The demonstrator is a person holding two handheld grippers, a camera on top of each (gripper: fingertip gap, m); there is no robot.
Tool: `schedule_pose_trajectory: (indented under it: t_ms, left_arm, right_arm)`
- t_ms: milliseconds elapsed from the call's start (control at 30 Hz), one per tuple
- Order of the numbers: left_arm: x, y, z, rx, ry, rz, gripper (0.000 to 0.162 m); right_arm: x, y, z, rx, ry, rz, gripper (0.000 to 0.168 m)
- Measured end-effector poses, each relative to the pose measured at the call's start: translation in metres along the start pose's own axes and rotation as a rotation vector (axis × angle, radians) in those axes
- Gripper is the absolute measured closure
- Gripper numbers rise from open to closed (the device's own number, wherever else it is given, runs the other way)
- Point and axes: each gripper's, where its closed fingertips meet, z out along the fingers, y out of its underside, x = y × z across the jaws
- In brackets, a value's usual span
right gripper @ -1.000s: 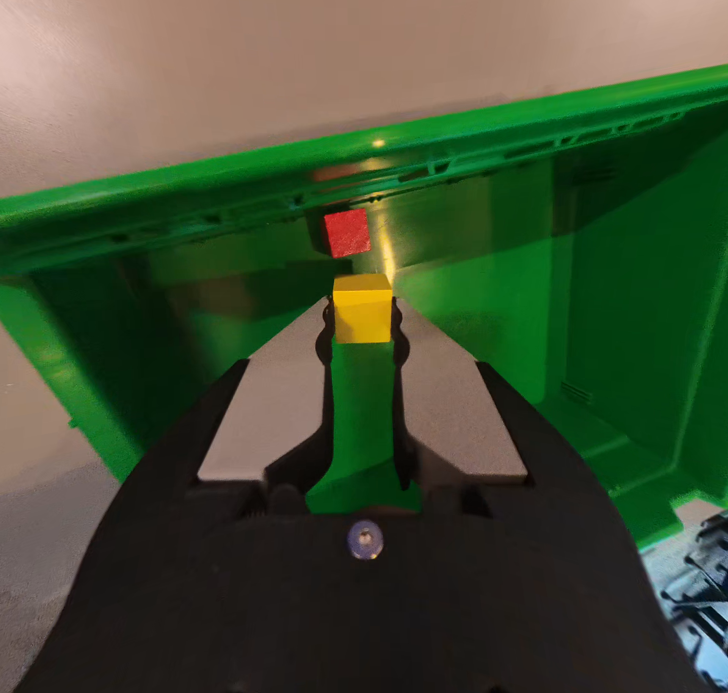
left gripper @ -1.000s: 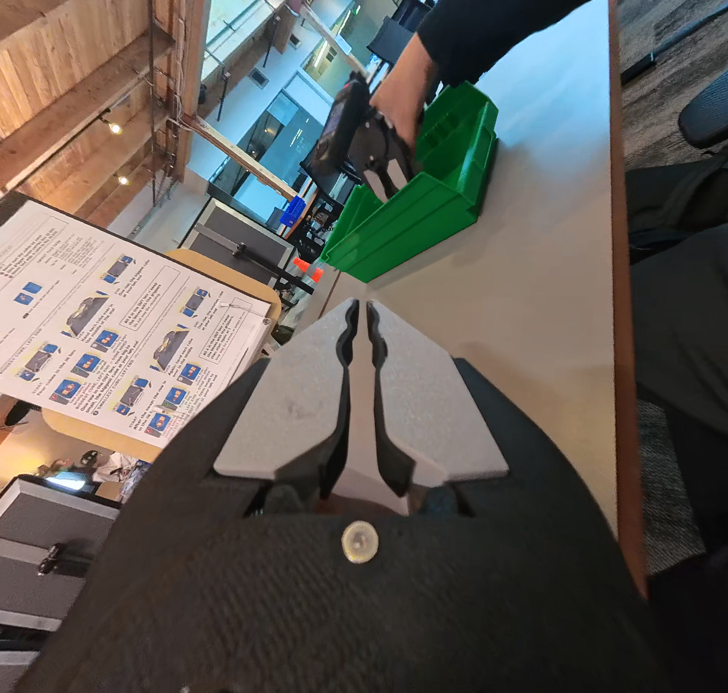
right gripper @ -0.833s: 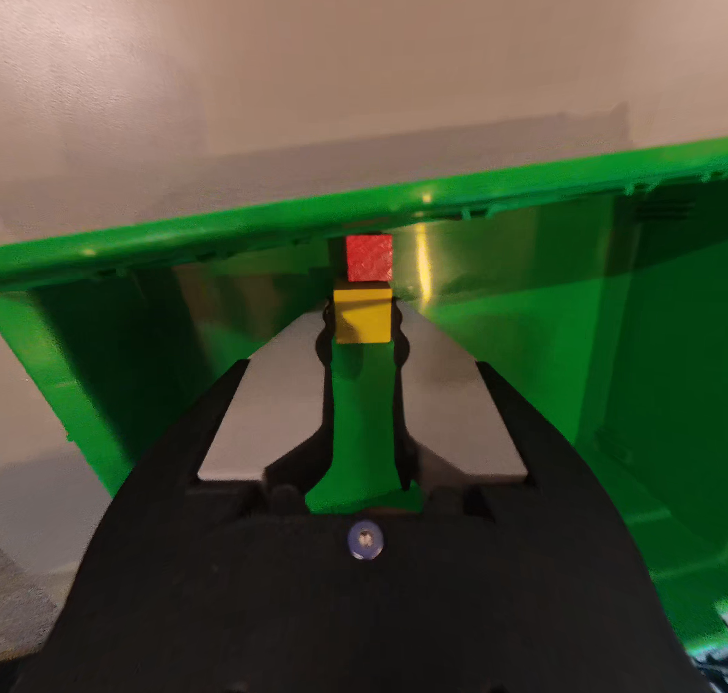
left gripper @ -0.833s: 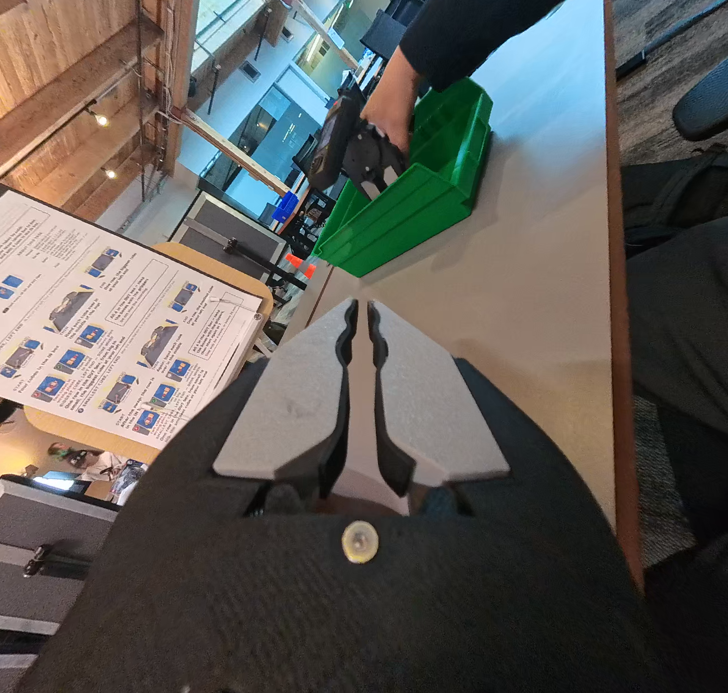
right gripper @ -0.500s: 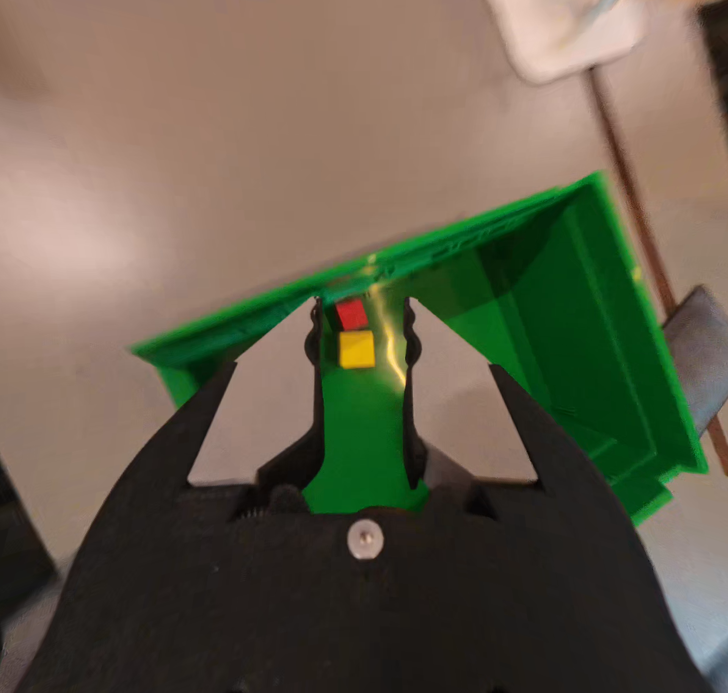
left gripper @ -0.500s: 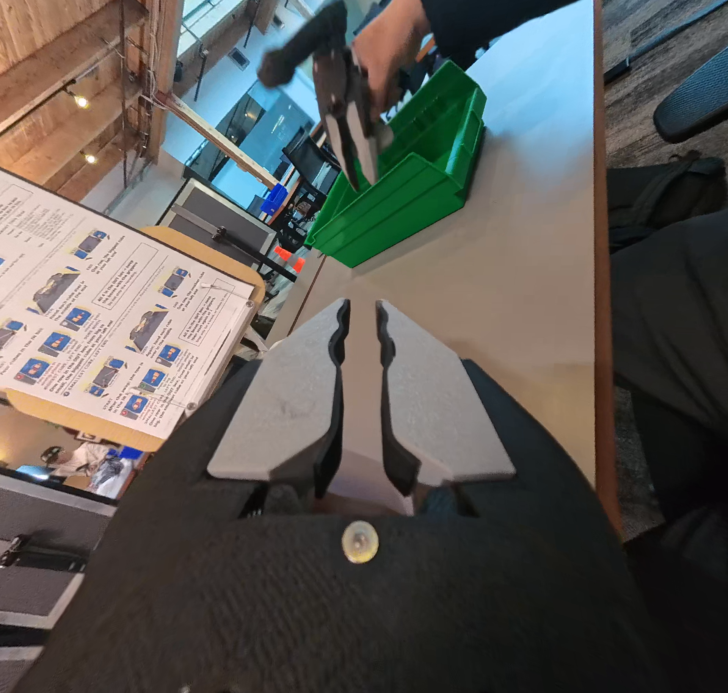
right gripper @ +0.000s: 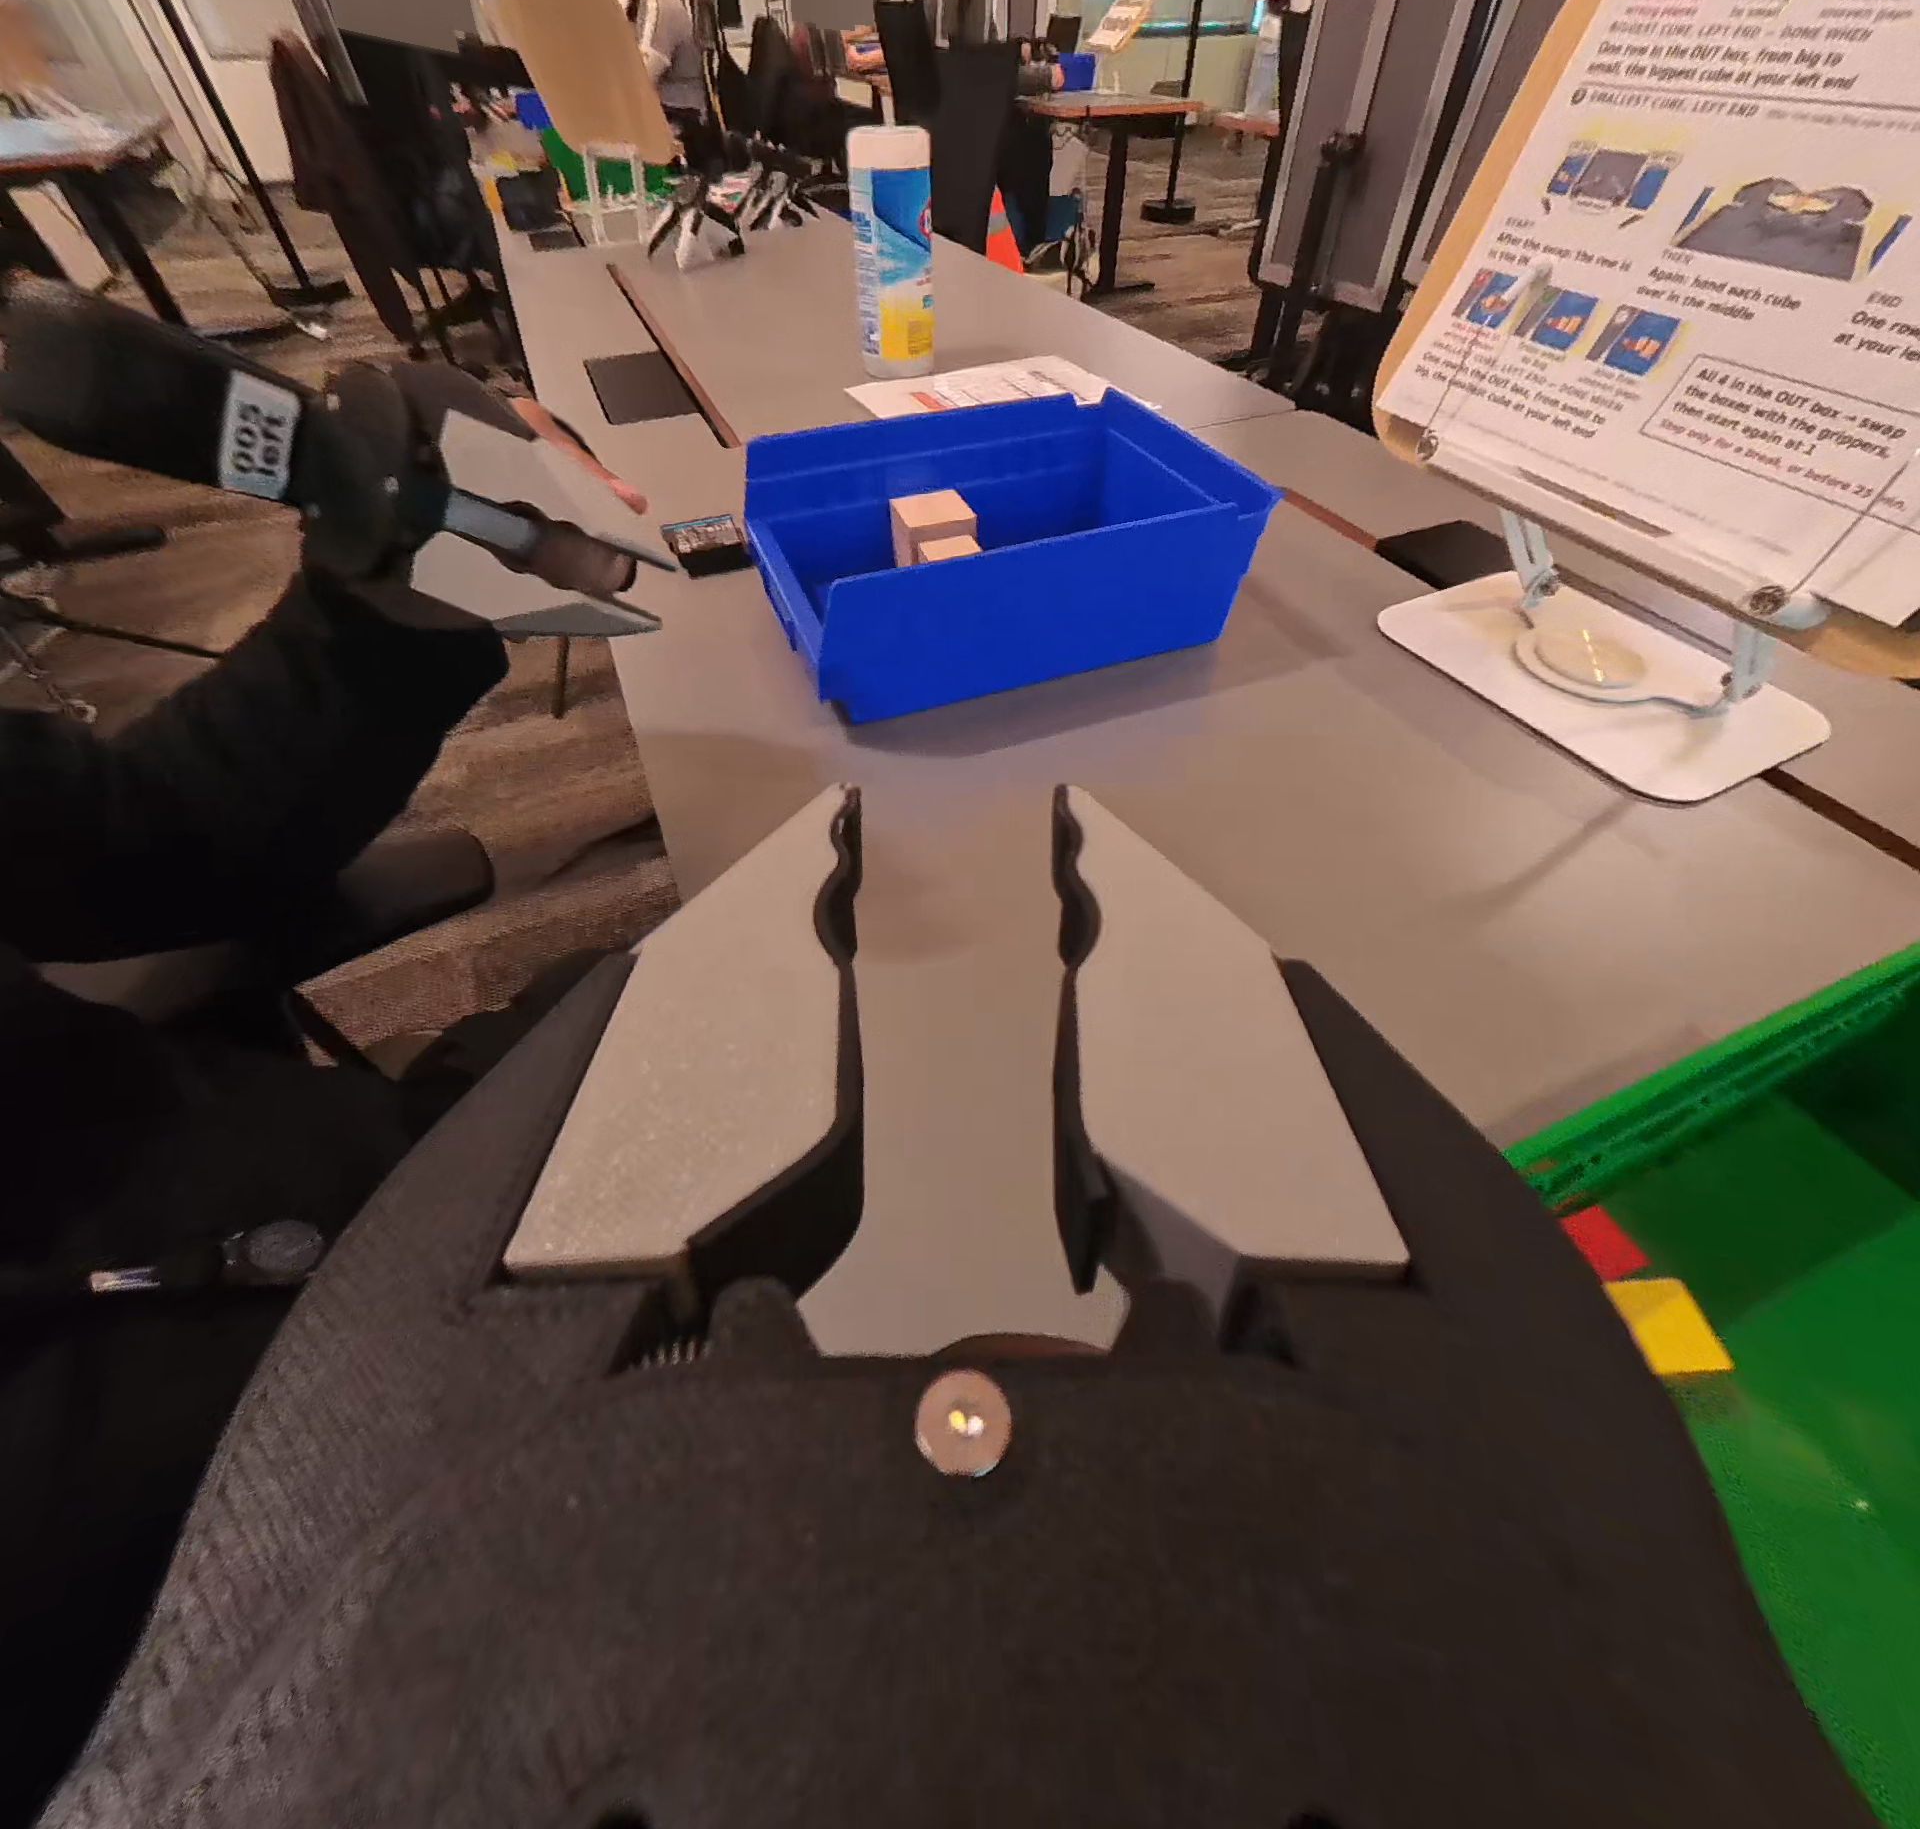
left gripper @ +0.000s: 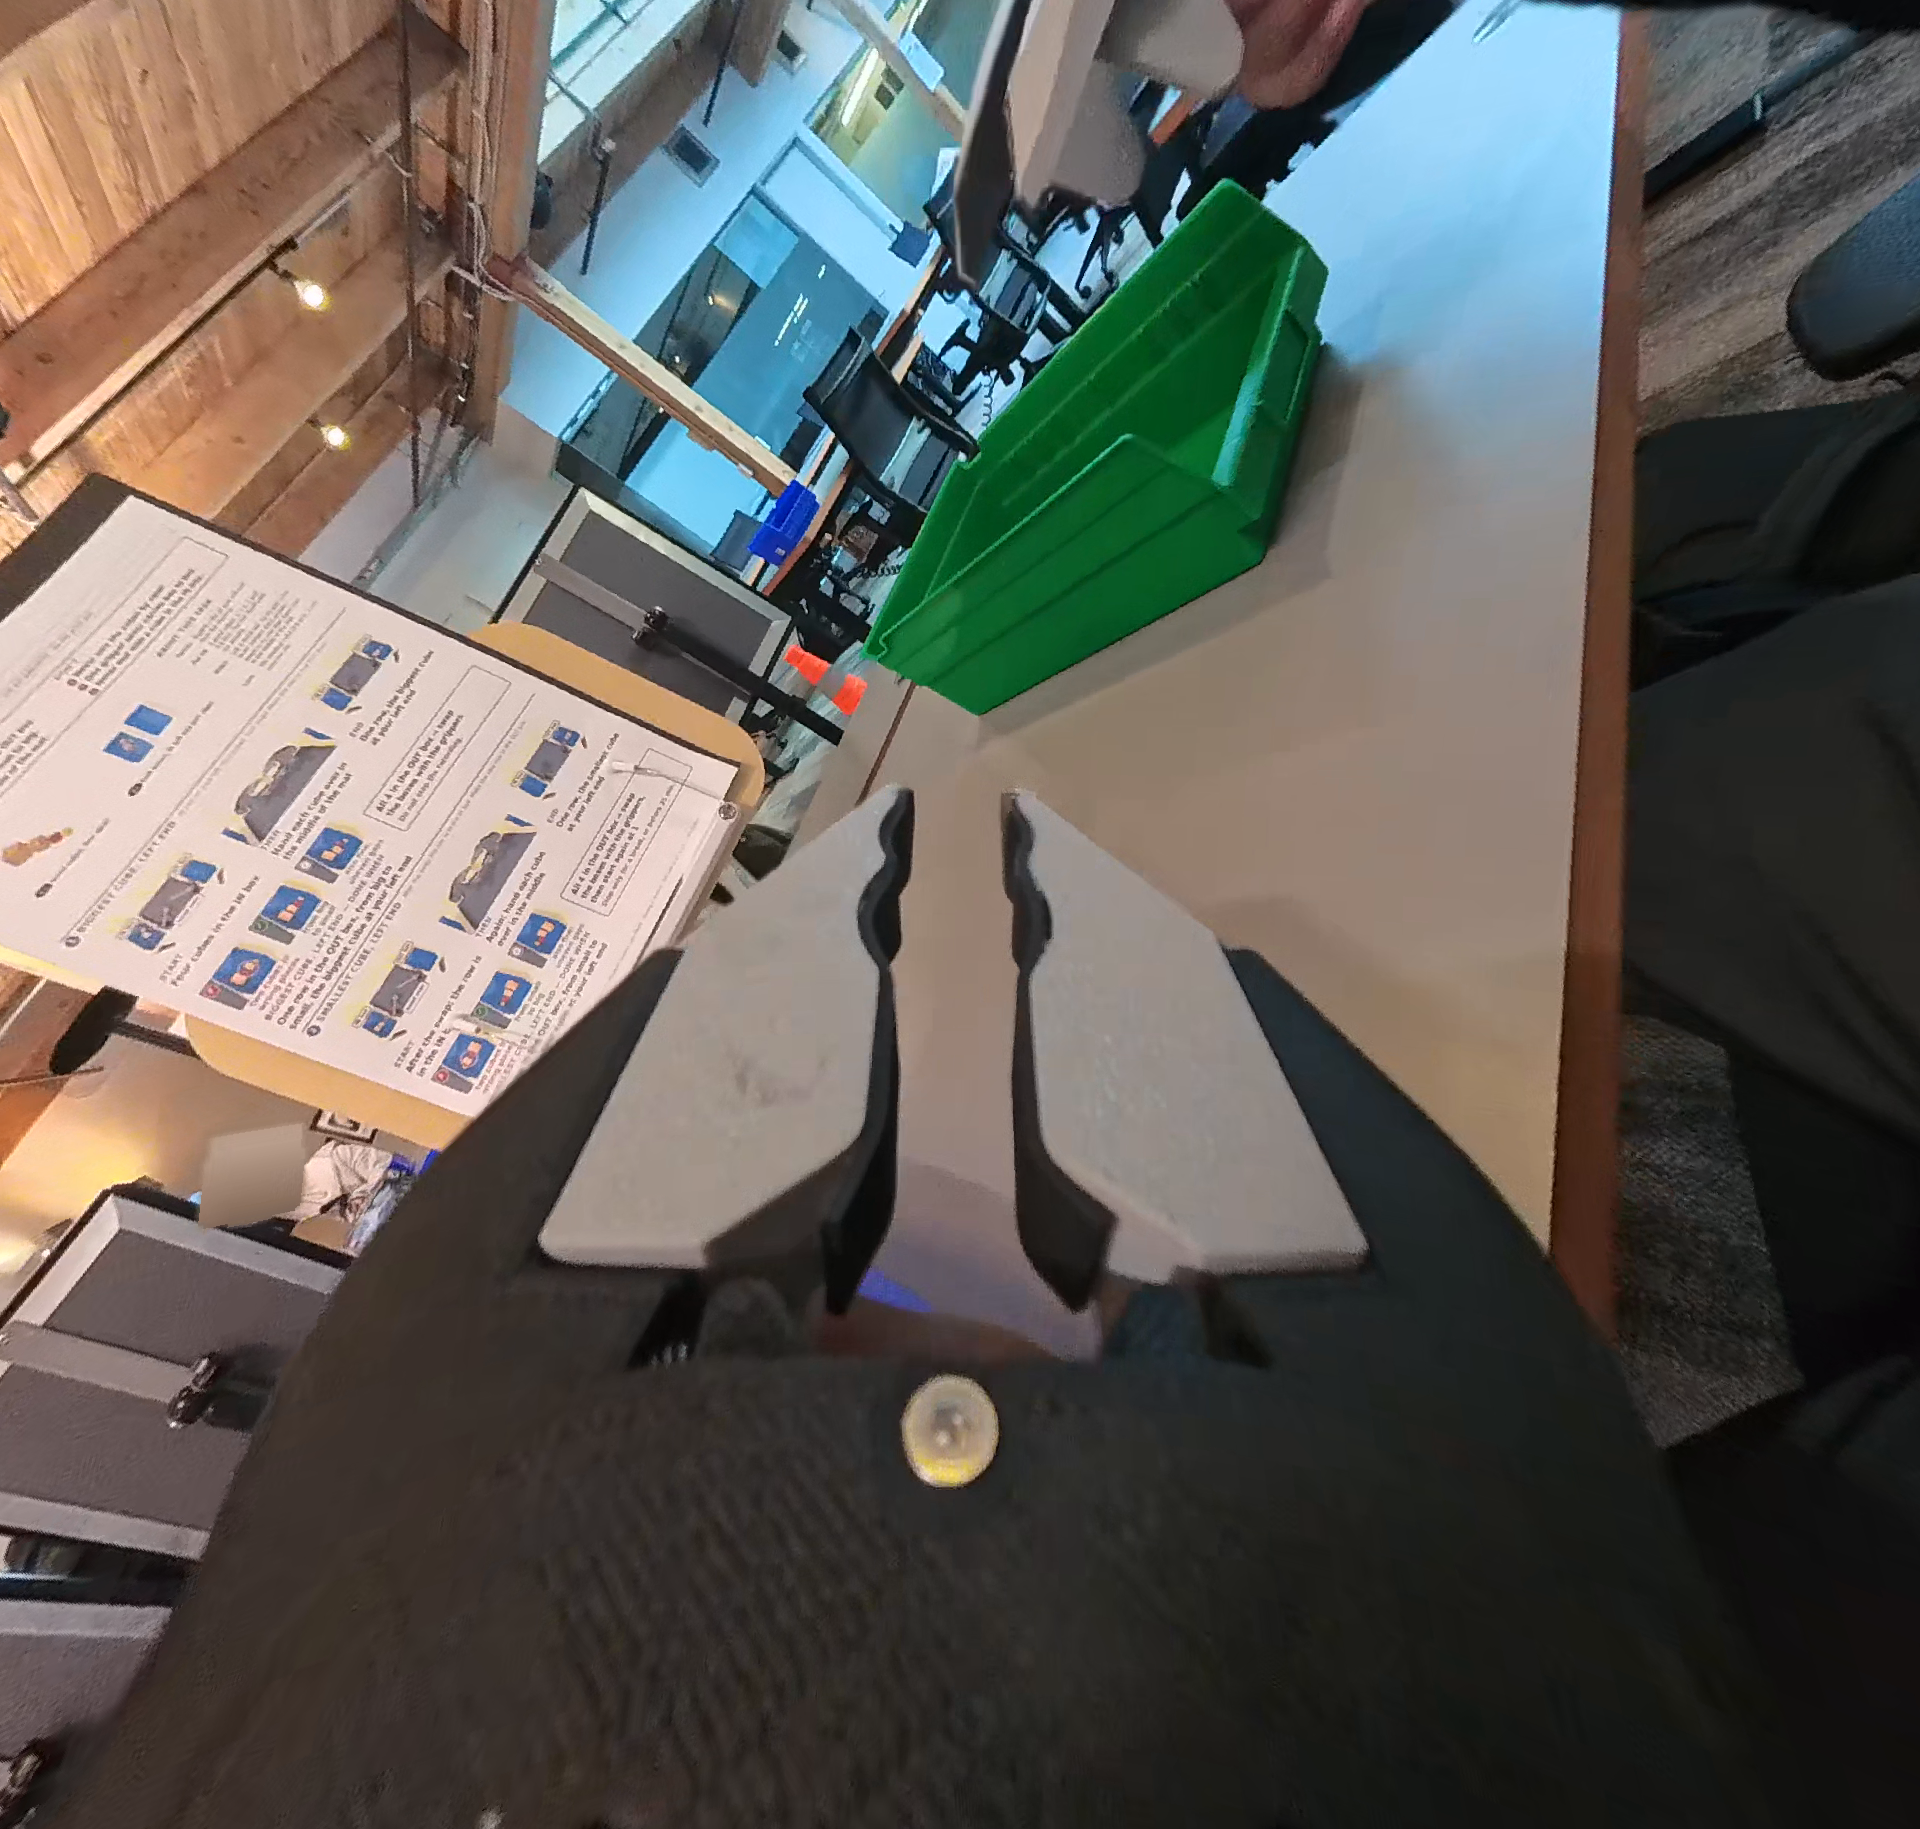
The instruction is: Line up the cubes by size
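Note:
My right gripper (right gripper: 956, 813) is open and empty, above the grey table (right gripper: 1351, 844), pointing at a blue bin (right gripper: 1039, 626). Two pale wooden cubes, a larger one (right gripper: 928, 520) and a smaller one (right gripper: 948, 550), stand together inside that bin. A green bin (right gripper: 1714, 1083) sits at the lower right with a red cube (right gripper: 1605, 1244) and a yellow cube (right gripper: 1673, 1327) side by side in it. My left gripper (left gripper: 956, 813) is open and empty over the table, facing the green bin (left gripper: 1091, 532). It also shows at the left of the right wrist view (right gripper: 634, 574).
An instruction sheet on a white stand (right gripper: 1621, 699) rises at the right behind the blue bin. A wipes canister (right gripper: 890, 252) and papers (right gripper: 977, 389) stand beyond the bin, and a small black object (right gripper: 709, 543) lies beside it. The table's front edge (left gripper: 1590, 740) has a person's legs beyond it.
My right gripper let go of the yellow cube in the green bin, lifted out and swung round to face the blue bin. My left gripper opened wider.

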Motion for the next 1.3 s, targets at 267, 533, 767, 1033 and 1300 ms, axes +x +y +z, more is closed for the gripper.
schedule_pose_trajectory:
  t_ms: [267,533,767,1033,1300]
  left_arm:
    - [-0.013,0.024,0.013,-0.086,-0.045,-0.079,0.147]
    - [-0.076,0.096,0.004,-0.394,-0.375,-0.378,0.148]
    - [-0.090,0.122,-0.016,-0.420,-0.431,-0.596,0.147]
    - [-0.101,0.131,-0.036,-0.444,-0.459,-0.614,0.146]
    - [-0.132,0.138,-0.020,-0.471,-0.141,-0.482,0.138]
  right_arm:
    - [0.001,-0.014,-0.019,0.079,-0.019,0.090,0.123]
    - [0.009,-0.005,-0.008,0.031,0.029,0.072,0.111]
    - [0.007,0.002,0.004,-0.002,0.018,0.071,0.109]
    - [0.008,0.008,0.012,-0.026,0.007,0.081,0.109]
    - [0.007,0.012,0.017,-0.029,-0.017,0.105,0.110]
